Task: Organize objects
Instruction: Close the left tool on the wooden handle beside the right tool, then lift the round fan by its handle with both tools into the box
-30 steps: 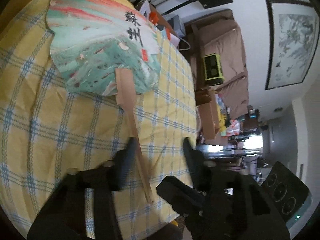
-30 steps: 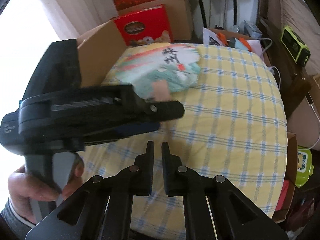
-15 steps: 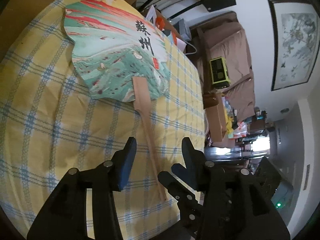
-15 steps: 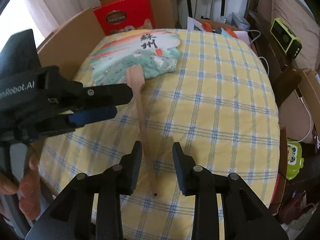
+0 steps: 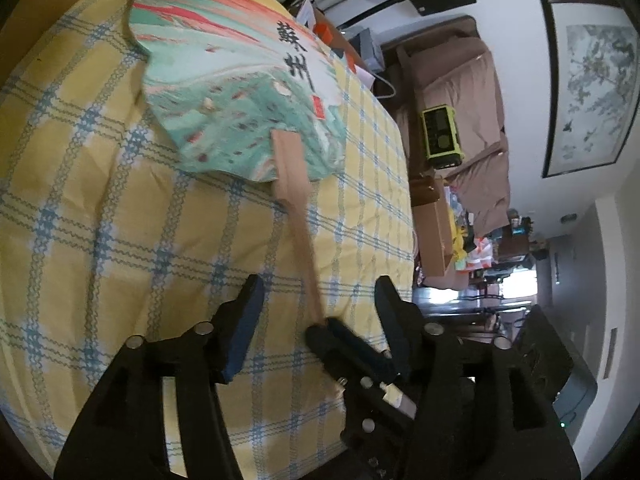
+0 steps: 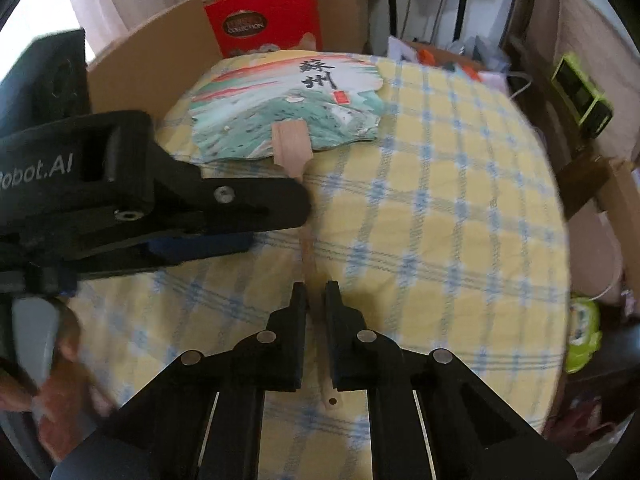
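Observation:
A painted paper fan (image 5: 236,92) with black characters and a long wooden handle (image 5: 302,240) lies on the yellow checked tablecloth (image 5: 100,220); it also shows in the right wrist view (image 6: 288,108). My right gripper (image 6: 316,296) is shut on the fan handle (image 6: 309,248) near its lower end, which sticks out below the fingers. It shows in the left wrist view (image 5: 336,330) clamping the handle. My left gripper (image 5: 316,292) is open, its fingers on either side of the handle, empty.
A cardboard box wall (image 6: 148,68) and a red gift box (image 6: 264,20) stand behind the table. A brown sofa with a green radio (image 5: 440,136) is to the right. The table edge (image 6: 560,240) drops off at right.
My right gripper moved forward onto the fan handle and closed on it. My left gripper stayed open and shifted closer over the handle.

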Demonstrator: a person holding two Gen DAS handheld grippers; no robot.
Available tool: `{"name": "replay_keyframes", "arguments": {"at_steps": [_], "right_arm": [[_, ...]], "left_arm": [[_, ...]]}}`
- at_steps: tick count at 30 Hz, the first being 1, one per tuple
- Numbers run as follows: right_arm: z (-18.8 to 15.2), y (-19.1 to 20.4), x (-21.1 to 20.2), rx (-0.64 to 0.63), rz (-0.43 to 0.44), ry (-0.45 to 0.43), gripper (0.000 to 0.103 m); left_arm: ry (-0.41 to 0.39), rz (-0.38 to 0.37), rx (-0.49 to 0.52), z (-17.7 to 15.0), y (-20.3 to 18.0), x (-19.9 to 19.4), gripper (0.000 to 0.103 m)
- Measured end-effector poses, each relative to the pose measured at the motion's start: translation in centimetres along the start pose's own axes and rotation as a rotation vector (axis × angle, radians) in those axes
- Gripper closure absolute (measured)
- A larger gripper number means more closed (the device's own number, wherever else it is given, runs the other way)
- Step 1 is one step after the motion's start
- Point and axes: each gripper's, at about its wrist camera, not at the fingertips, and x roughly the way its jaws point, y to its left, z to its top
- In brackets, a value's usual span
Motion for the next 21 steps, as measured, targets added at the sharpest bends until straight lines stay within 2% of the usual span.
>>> {"name": "replay_keyframes", "arguments": {"at_steps": [4, 6, 7, 9, 10, 12, 14, 21], "right_arm": [[0.0, 0.8, -1.0, 0.007, 0.095, -0.006, 0.097], [0.0, 1.6, -1.6, -0.010, 0.114, -0.011, 0.096], [0.0, 1.9, -1.9, -0.021, 0.110, -0.014, 0.096], [0.2, 2.2, -2.5, -0.038, 0.087, -0.033, 0.096], [0.3, 2.2, -2.7, -0.034, 0.091, -0.038, 0.096], [0.6, 2.1, -3.1, -0.026, 0.101, -0.049, 0.096], [0.6, 2.6, -3.8, -0.036, 0.098, -0.064, 0.095], [1.0, 5.0, -6.7, -0.076, 0.076, -0.147, 0.095]], "left_arm": [[0.022, -0.029, -0.007, 0.0, -0.2, 0.4, 0.042], [0.027, -0.055, -0.014, 0.0, -0.1, 0.4, 0.046], [0.024, -0.070, -0.014, 0.0, -0.1, 0.4, 0.051], [0.017, -0.056, 0.008, -0.1, -0.3, 0.2, 0.065], [0.011, -0.048, 0.021, -0.1, -0.4, 0.0, 0.069], [0.001, -0.036, 0.038, -0.1, -0.4, -0.3, 0.086], [-0.008, -0.042, 0.033, -0.1, -0.2, -0.8, 0.091], [-0.071, -0.041, 0.095, -0.4, -1.8, -4.0, 0.092]]}}
